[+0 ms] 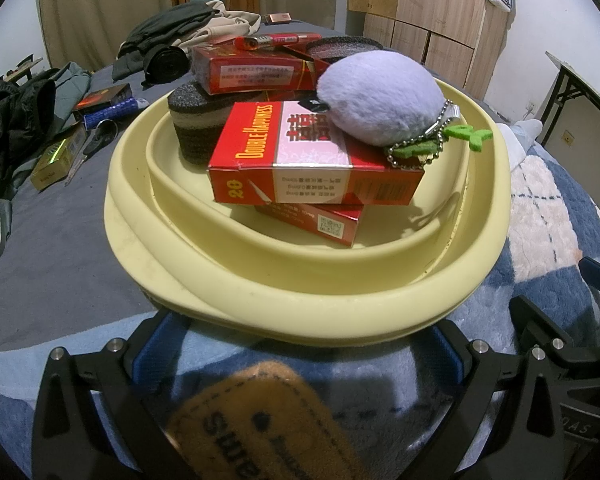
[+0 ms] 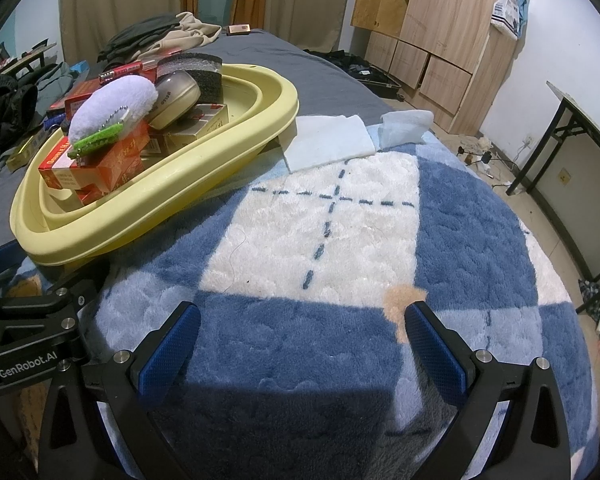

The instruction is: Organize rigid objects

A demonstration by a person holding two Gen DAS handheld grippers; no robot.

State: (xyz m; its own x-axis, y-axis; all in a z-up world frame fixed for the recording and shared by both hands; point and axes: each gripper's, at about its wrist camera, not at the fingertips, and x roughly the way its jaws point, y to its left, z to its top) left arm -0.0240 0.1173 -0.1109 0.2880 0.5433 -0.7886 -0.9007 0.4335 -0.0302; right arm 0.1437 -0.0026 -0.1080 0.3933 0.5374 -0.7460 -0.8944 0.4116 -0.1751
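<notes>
Both tongs, left [image 1: 296, 356] and right [image 2: 302, 340], gape over 1 yellow basin [image 1: 300, 292].

The yellow basin's [image 1: 300, 296] rim hides the left hand-held gripper's [image 1: 296, 344] fingertips.

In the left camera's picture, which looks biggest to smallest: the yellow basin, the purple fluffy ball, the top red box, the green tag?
1. Yellow basin
2. Top red box and purple fluffy ball: too alike to rank
3. Green tag
</notes>
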